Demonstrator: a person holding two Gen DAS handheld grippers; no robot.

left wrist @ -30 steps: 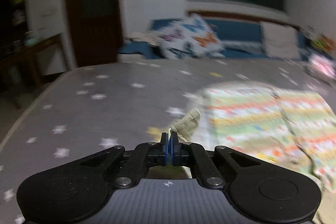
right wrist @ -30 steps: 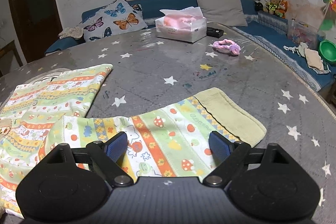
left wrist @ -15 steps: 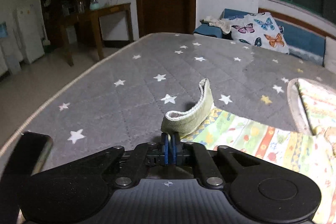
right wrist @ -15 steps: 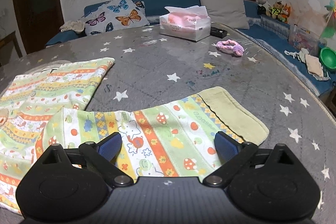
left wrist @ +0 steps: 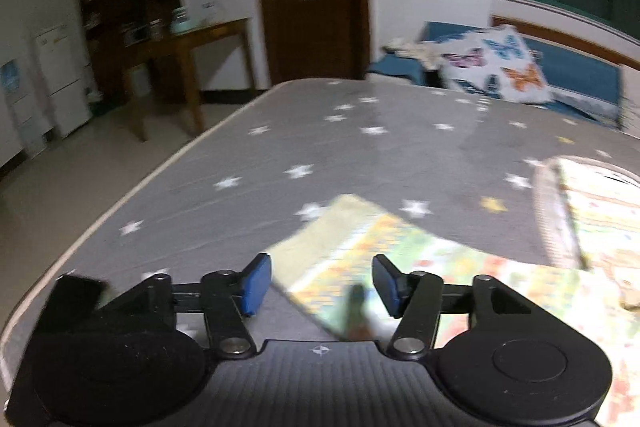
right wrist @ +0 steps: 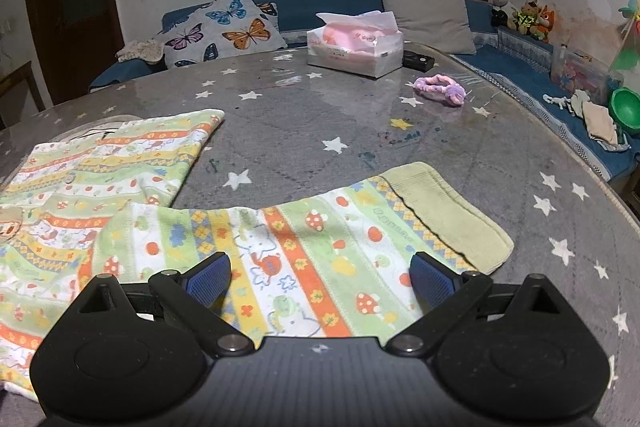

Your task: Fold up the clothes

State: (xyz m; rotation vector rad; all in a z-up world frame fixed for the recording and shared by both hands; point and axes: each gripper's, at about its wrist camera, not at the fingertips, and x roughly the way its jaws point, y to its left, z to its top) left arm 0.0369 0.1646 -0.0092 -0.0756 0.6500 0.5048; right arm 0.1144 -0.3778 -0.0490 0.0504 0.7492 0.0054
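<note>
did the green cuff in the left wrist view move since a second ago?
Yes. The green cuff was pinched and lifted off the star-print table; now it lies flat there, and the left gripper, whose jaws have just been opening, no longer grips it.

Counting what's on the star-print mattress [right wrist: 360, 115]

Two striped garments [right wrist: 320, 259], one tissue pack [right wrist: 354, 45], one purple headband [right wrist: 440, 89], two cushions [right wrist: 224, 31], three plush toys [right wrist: 520, 15], one green bowl [right wrist: 625, 109].

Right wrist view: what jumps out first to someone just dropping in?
The striped, mushroom-printed child's garment spread flat on the grey star-patterned mattress, one pale-green ribbed cuff pointing right, directly ahead of the open right gripper. Behind it sit a pink tissue pack and a butterfly-print cushion.
</note>
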